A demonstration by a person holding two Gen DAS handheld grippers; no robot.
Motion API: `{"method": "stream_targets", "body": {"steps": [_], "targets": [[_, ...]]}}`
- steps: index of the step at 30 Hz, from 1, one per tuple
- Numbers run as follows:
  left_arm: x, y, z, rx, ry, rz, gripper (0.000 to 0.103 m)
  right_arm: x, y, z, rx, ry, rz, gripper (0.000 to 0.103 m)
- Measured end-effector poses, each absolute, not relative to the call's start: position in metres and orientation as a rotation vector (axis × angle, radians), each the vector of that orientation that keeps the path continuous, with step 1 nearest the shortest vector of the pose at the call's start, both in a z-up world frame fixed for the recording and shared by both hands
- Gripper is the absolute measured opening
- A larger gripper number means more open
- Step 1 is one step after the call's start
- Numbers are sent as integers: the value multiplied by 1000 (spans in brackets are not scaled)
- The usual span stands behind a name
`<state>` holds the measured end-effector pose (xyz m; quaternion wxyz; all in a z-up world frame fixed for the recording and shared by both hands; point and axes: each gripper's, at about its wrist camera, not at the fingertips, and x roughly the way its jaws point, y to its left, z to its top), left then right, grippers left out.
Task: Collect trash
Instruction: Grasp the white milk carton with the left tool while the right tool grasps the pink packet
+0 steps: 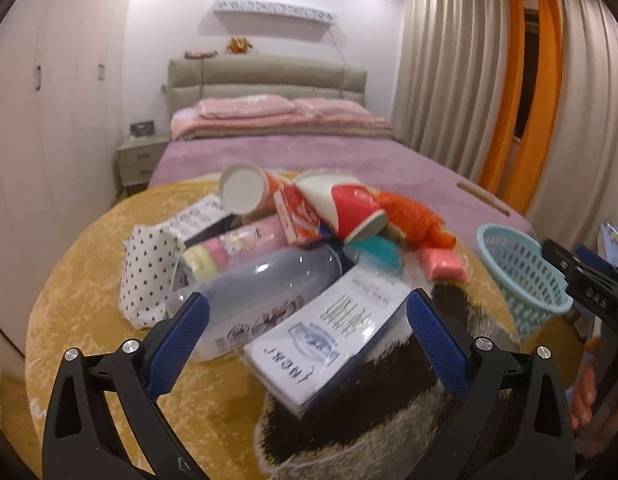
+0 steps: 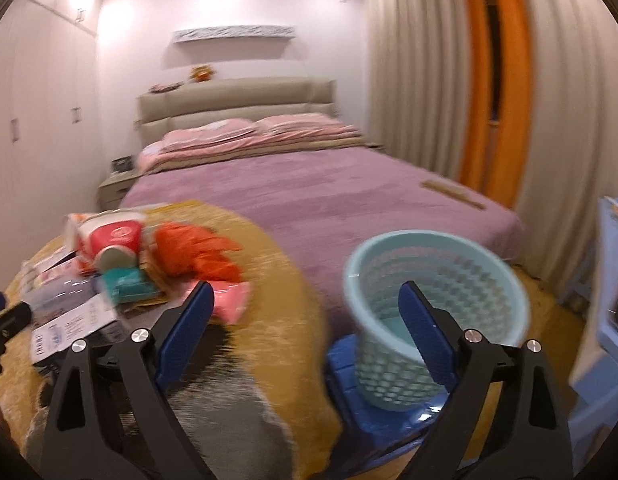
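A pile of trash lies on a round table with a yellow cloth [image 1: 89, 280]: a clear plastic bottle [image 1: 261, 284], a white printed box [image 1: 329, 328], a red and white paper cup [image 1: 345, 204], a white-lidded tube [image 1: 245, 192], an orange knitted thing [image 1: 413, 220], a pink packet [image 1: 445, 264] and a dotted pouch [image 1: 149, 276]. My left gripper [image 1: 309, 320] is open, its fingers either side of the bottle and box, above them. My right gripper [image 2: 305, 308] is open and empty, between the pile and a light blue mesh basket [image 2: 433, 312].
The basket stands on a blue stool [image 2: 345, 368] at the table's right edge; it also shows in the left wrist view [image 1: 521, 276]. A bed with a purple cover [image 1: 309, 156] lies behind. Wardrobes stand at the left, curtains at the right. A dark furry patch [image 1: 369, 420] lies on the cloth.
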<state>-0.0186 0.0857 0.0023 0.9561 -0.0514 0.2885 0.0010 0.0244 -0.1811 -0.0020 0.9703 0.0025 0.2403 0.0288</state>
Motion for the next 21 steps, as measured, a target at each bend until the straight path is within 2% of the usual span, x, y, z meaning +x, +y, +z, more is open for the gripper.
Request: {"method": "stream_targets", "body": {"steps": [3, 4, 6, 13, 21], "targets": [[-10, 85, -6, -77, 650, -13, 94, 48, -176, -13, 39, 567, 158, 85], [-6, 85, -10, -78, 679, -31, 89, 58, -175, -18, 61, 609, 192, 84], [-2, 87, -17, -95, 709, -54, 87, 72, -172, -26, 85, 664, 235, 84], [15, 89, -32, -101, 786, -114, 87, 101, -152, -33, -7, 721, 310, 84], [28, 85, -43, -85, 851, -134, 88, 149, -152, -42, 47, 825, 417, 84]]}}
